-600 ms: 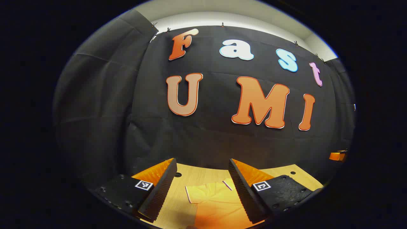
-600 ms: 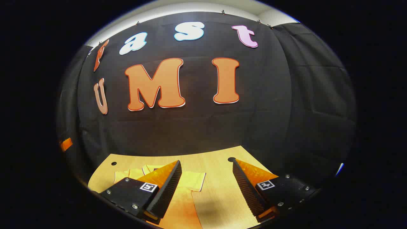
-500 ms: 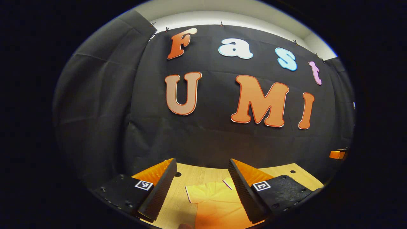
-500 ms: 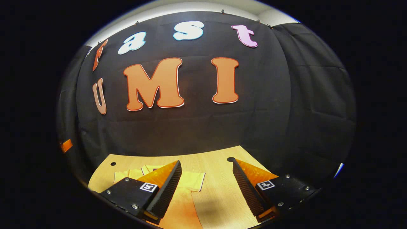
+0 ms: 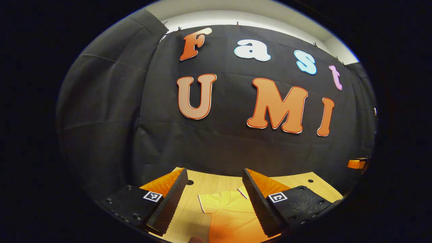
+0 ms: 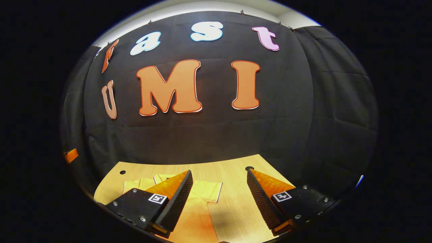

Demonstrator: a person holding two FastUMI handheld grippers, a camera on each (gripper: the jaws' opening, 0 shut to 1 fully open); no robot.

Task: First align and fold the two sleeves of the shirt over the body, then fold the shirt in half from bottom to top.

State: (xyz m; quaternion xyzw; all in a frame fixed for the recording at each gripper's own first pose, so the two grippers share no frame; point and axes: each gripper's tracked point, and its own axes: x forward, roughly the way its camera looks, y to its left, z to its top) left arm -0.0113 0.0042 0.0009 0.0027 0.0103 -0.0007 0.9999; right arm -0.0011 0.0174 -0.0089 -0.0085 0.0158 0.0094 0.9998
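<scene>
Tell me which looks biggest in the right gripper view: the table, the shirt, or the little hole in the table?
1. Table, largest.
2. Shirt, smaller, though the gripper's left finger covers part of it.
3. Hole, by far the smallest.

The shirt [image 5: 229, 216] lies flat on the table [image 6: 233, 175], collar end toward the cloth wall [image 6: 202, 135] behind the table. In the left gripper view one sleeve [image 5: 211, 204] spreads out to the left; in the right gripper view the other sleeve [image 6: 207, 190] spreads to the right.
</scene>
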